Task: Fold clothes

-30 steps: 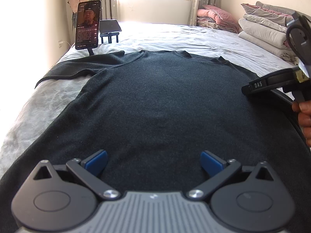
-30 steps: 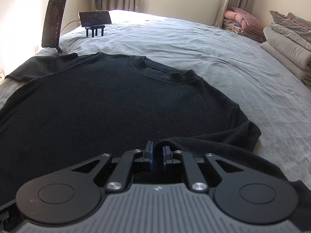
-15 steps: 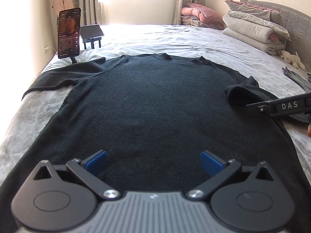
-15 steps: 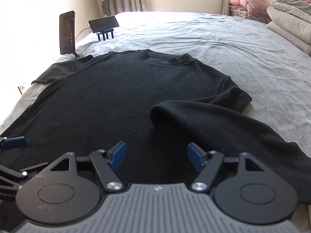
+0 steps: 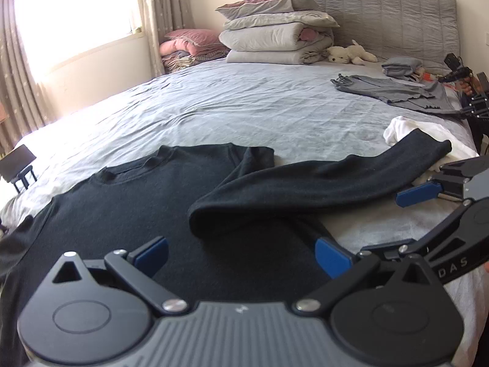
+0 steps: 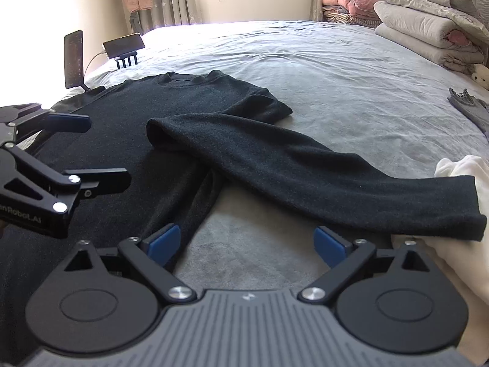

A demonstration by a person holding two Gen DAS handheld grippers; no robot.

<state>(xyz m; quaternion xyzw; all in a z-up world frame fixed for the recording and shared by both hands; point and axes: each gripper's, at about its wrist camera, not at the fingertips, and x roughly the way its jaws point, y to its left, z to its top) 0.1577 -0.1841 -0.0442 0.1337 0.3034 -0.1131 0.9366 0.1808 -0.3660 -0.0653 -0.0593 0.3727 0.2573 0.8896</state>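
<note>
The black long-sleeved knit sweater [image 6: 128, 140] lay flat, front down or up I could not tell, on the grey bedsheet [image 6: 321, 70], collar at the far end. Its right sleeve [image 6: 305, 171] crossed out to the right, the cuff resting on a white garment [image 6: 464, 171] at the near right. The fabric looked soft, limp and fairly light, with a matte, grippy nap; it would likely drape and sag rather than hold a crease. A pinch at the cuff, or at the shoulder seam and hem, seemed the sensible hold. The right gripper [image 6: 247, 241] hovered just near of the sleeve, fingers spread and empty. The left gripper [image 5: 241, 252] hung over the sweater's body, likewise spread and holding nothing.
</note>
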